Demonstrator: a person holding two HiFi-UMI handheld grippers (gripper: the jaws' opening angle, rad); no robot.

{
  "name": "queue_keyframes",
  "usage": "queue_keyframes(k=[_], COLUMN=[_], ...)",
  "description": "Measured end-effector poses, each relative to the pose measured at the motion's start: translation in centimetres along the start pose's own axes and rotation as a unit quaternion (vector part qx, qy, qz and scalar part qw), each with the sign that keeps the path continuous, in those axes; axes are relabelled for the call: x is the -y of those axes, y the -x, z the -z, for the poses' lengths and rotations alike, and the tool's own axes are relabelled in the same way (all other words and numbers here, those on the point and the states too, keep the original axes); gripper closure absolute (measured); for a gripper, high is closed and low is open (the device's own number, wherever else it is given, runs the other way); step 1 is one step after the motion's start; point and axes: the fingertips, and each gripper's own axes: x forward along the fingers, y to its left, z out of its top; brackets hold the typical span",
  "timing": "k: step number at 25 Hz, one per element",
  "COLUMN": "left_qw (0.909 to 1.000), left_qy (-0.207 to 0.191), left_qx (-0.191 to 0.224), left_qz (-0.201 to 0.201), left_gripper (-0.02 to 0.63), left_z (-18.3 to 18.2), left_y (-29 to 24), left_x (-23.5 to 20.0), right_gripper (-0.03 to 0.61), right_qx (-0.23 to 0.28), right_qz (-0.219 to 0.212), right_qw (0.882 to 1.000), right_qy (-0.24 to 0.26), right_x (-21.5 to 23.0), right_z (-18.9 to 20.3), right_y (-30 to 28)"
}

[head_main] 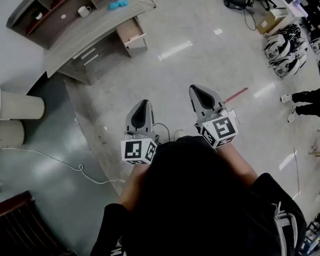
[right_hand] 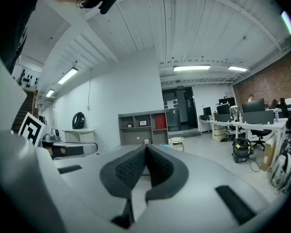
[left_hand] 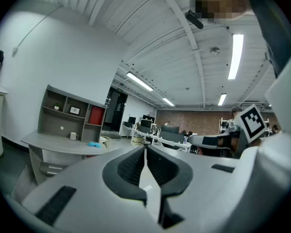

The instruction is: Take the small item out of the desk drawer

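Midair, left tongs (head_main: pixel 143 103), right tongs (head_main: pixel 199 90) level

1. Bare floor (head_main: pixel 202 63) lies open from the person to the desk (head_main: pixel 90 28), well apart.
2. A white cable (head_main: pixel 81 168) trails across the darker floor at left.
3. Two pale cylinders (head_main: pixel 21 108) stand against the left wall.
4. Bags (head_main: pixel 282 47) crowd the right edge.

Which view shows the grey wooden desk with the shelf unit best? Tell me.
The head view: the grey wooden desk lies whole from above, drawer fronts included. The left gripper view shows it small and side-on; the right gripper view shows mostly its shelf unit, with the desktop largely hidden.
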Motion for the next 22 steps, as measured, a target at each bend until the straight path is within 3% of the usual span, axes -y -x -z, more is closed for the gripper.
queue_keyframes(k=[15,22], left_qw=[1.0000,0.9996], left_qy=[-0.005,-0.006], left_qx=[-0.003,-0.026], left_qz=[0.001,-0.010], left_gripper=[0.594,0.592], left_z=[0.6,2.1], left_y=[-1.7,-1.4], left_x=[1.0,-0.1], right_gripper=[0.580,0.566], right_qx=[0.003,-0.015], right_qz=[0.015,0.024], right_qw=[0.999,0.998], right_qy=[-0.037,-0.052], right_x=[3.3,4.8], right_z=[1.4,3.0], right_y=[0.8,1.6])
